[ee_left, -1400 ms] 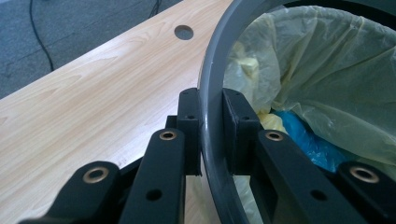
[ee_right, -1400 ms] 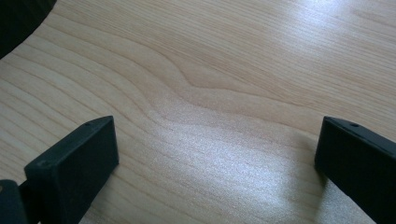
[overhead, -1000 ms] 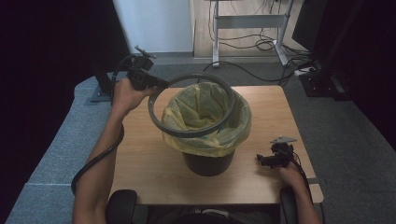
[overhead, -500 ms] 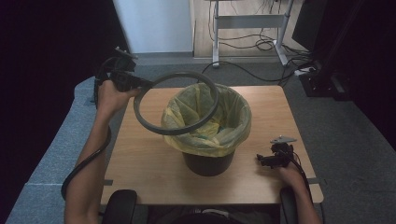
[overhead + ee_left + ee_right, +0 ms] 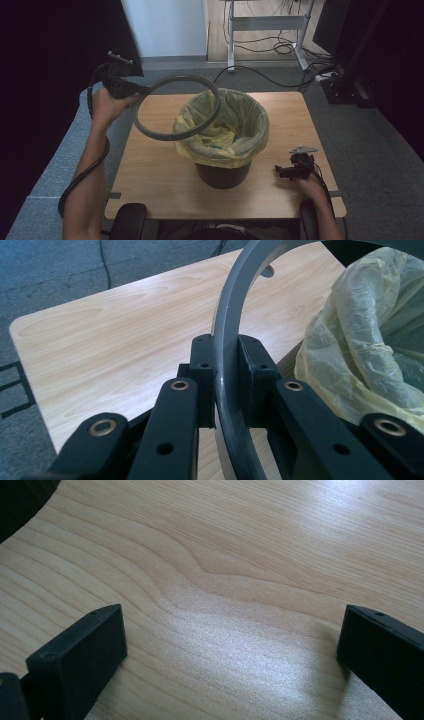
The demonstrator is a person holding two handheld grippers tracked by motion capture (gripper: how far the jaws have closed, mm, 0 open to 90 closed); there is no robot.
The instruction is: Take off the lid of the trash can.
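One grey retaining ring [image 5: 175, 107] hangs tilted over the table's left side, overlapping the yellow bin liner [image 5: 225, 125], pinched edge-on by the left gripper [image 5: 226, 385], probably freeing the bag. Right gripper [image 5: 230, 650] rests wide-jawed on the table [image 5: 160, 170].

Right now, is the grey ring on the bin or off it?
Off. The left tongs hold the grey ring tilted in the air, over the bin's left rim, and the yellow bag drapes the rim unclamped.
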